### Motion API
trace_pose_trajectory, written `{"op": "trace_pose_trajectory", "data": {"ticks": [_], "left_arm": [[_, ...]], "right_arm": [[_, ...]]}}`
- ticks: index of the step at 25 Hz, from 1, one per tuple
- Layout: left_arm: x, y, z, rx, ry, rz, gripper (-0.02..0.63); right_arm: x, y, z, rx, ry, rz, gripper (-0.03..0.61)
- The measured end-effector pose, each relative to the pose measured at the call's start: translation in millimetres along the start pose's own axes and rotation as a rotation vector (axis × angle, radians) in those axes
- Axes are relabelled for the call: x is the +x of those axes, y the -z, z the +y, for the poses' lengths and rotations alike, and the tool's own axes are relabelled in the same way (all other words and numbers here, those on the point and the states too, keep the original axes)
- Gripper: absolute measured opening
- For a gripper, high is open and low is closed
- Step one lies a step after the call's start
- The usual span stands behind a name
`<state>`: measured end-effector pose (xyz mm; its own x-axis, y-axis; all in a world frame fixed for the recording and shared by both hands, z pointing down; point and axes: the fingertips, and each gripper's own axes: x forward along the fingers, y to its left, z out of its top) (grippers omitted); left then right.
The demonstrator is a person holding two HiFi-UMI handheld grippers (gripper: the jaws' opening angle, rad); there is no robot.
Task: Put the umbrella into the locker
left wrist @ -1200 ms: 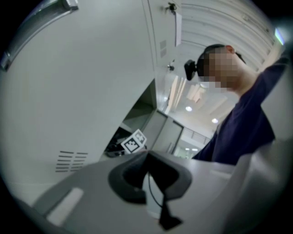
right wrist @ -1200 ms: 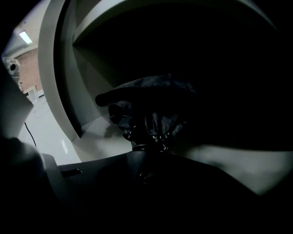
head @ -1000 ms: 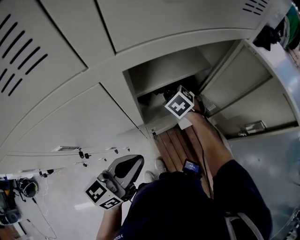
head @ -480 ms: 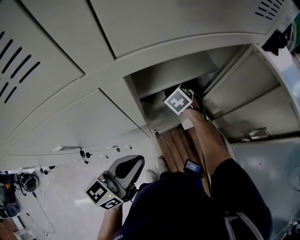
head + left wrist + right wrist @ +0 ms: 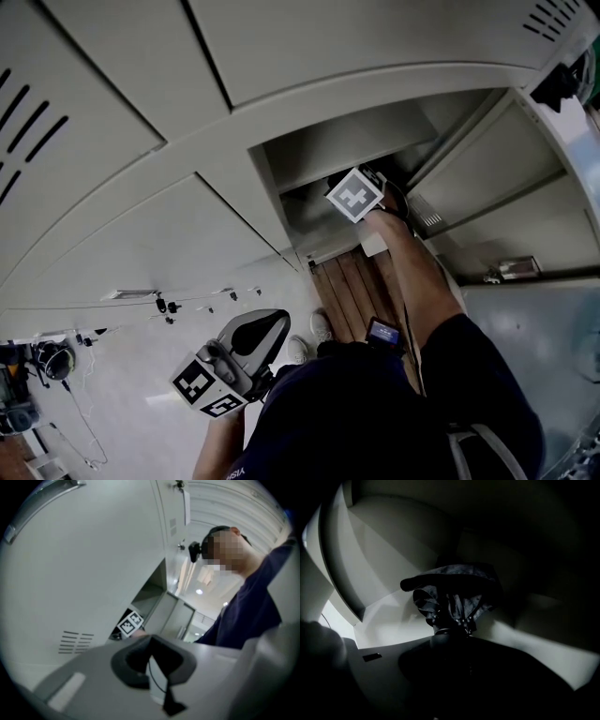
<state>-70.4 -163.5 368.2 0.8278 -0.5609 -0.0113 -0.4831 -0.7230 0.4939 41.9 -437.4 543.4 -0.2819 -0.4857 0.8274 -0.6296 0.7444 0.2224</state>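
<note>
Reaching slightly deeper, right tool (image 5: 449, 638) clamps the umbrella (image 5: 457, 588) inside the open locker (image 5: 323, 148); left tool (image 5: 153, 666) closed.

Locker room, by my read: wall of grey metal lockers (image 5: 141, 94) before me, vent slits (image 5: 28, 131) in doors, one compartment (image 5: 328, 150) open, pale floor (image 5: 122, 375) below.

Darkness is swallowing the right gripper (image 5: 451, 641) in its own view, so its jaws and the handle end of the umbrella (image 5: 454, 590) are merging into one black mass. In the head view its marker cube (image 5: 355, 196) is covering them. The left gripper (image 5: 152, 663) is showing only grey body, its jaws unreadable.
</note>
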Motion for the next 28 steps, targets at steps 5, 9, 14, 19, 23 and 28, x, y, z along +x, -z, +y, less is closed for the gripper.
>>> {"op": "trace_pose_trajectory", "data": {"ticks": [5, 9, 14, 19, 23, 28], "left_arm": [[-1.3, 2.4, -0.9, -0.009, 0.005, 0.001, 0.002], [-6.4, 3.5, -0.7, -0.015, 0.0, -0.001, 0.003], [-11.2, 3.6, -0.3, -0.017, 0.001, -0.003, 0.002], [-15.8, 3.2, 0.4, -0.018, 0.006, -0.003, 0.002], [-17.4, 2.6, 0.2, -0.022, 0.014, -0.004, 0.003], [-17.5, 2.3, -1.6, -0.023, 0.036, 0.003, 0.002]], "right_arm": [[-1.4, 4.3, -4.0, 0.034, 0.022, -0.001, 0.129], [-3.1, 4.3, -5.0, 0.035, 0.044, -0.014, 0.154], [-2.3, 4.2, -1.4, 0.061, 0.014, -0.016, 0.179], [-6.5, -7.1, 3.5, 0.064, -0.04, -0.061, 0.277], [-9.7, -5.0, 4.5, 0.065, -0.02, -0.061, 0.287], [-28.6, -7.2, 11.8, 0.071, -0.007, -0.109, 0.287]]}}
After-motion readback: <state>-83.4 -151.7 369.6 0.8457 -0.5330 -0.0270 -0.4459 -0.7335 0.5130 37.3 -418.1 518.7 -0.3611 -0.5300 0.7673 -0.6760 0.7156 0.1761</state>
